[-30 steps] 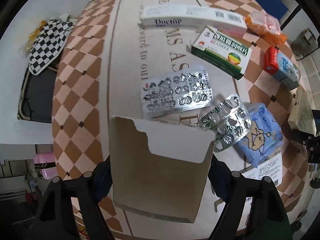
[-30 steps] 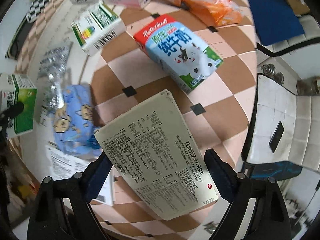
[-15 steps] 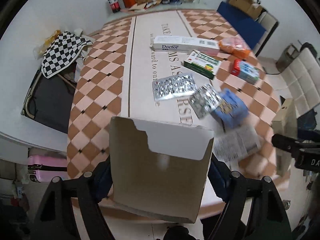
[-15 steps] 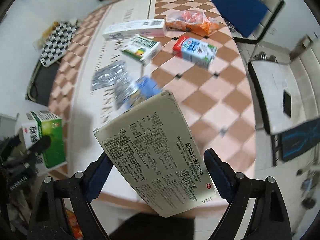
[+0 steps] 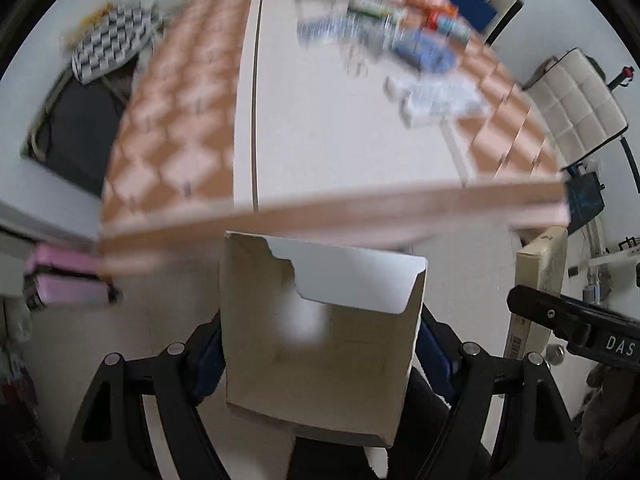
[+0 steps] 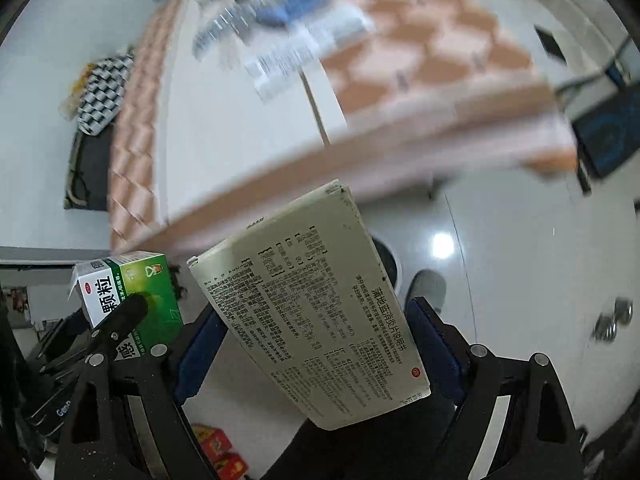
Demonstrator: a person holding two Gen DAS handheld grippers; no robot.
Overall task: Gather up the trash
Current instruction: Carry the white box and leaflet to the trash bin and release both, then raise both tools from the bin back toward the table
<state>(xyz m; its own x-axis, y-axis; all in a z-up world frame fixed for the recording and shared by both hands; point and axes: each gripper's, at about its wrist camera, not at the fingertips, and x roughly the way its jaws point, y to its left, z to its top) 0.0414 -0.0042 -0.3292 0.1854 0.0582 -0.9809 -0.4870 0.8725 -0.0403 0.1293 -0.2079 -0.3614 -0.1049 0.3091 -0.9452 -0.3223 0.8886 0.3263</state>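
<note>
Claws both grip cartons: our left claw (image 5: 320, 344) clamps an open green box (image 5: 320, 344), our right claw (image 6: 316, 352) a printed flat box (image 6: 316, 320), beyond the surface (image 5: 320, 128).

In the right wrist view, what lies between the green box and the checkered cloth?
The table's blurred near corner, its checkered border and edge, crosses between the green box, held in the left gripper, and the checkered cloth. Nothing else shows there.

matt cardboard box (image 5: 320, 344) (torn rim), glossy floor (image 6: 500, 248)
</note>
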